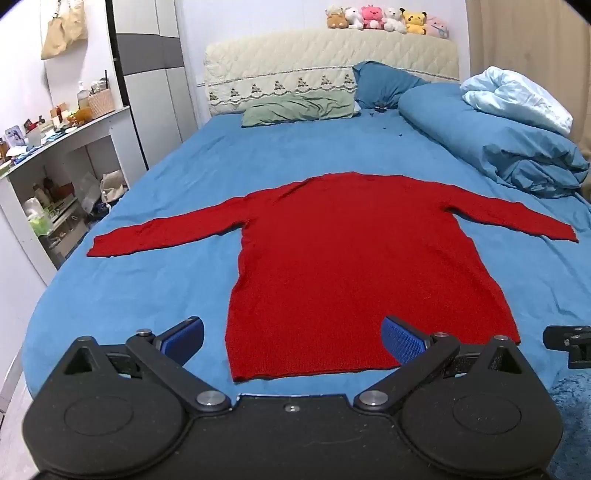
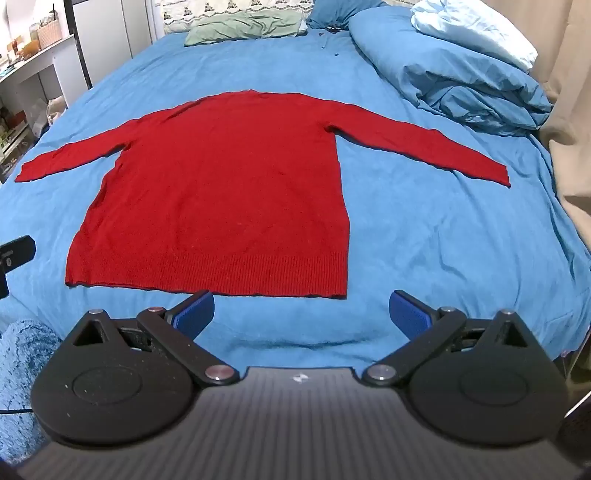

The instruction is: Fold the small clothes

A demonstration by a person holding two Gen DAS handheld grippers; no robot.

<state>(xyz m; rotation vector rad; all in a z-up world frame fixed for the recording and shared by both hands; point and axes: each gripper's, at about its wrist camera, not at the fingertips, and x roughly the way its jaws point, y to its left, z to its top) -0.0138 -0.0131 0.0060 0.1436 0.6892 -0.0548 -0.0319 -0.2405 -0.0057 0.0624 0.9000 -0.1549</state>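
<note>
Blue bedding covered the whole working surface, with a quilted cream headboard at the far end and a row of plush toys seated along its top. Centred on the bed lay the red sweater, spread flat with both sleeves extended outward and its ribbed hem toward the foot of the bed. The left gripper hovered at the near edge with its jaws spread wide and holding nothing; one blue pad overlapped the hem in that view, while the other pad sat over bare sheet beside the sweater's left side, and contact with the fabric could not be confirmed. The right gripper was also spread wide and empty, positioned just short of the hem near its right corner, with a strip of sheet between the pads and the fabric. A green pillow and a blue pillow rested against the headboard, well apart from the collar. A rolled blue duvet topped with a pale blue blanket occupied the far right, near the right cuff. Uncovered sheet bordered the sweater on all sides. White shelving stood beside the bed's left edge.
</note>
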